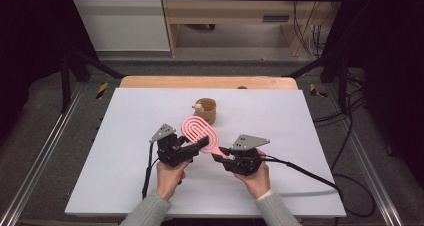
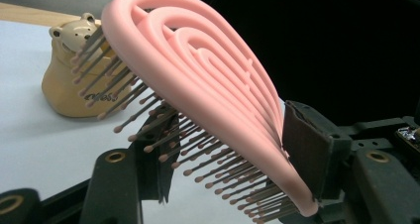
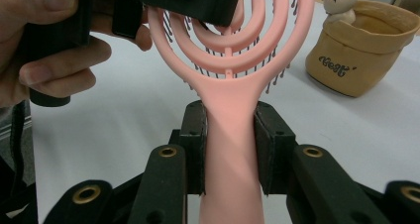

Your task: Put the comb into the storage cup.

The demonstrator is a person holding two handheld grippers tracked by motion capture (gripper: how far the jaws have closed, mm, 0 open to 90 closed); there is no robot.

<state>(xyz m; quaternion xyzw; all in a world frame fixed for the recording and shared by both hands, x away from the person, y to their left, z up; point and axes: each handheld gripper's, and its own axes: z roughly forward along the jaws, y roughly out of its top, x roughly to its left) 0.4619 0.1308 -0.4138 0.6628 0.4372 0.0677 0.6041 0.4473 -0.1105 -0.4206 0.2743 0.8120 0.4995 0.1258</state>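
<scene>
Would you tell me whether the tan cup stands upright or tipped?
Upright: the tan cup rests on its base on the table, opening upward.

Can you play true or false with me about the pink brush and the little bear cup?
1. The right gripper has its jaws shut on the handle of the pink hairbrush. True.
2. The hairbrush lies flat on the white table with nobody touching it. False: both grippers hold it up off the table.
3. The left gripper grips the head of the brush, bristles and all. True.
4. The tan cup has a small bear figure on its rim. True.
5. The brush is standing inside the cup. False: the cup sits apart, farther back on the table.
</scene>
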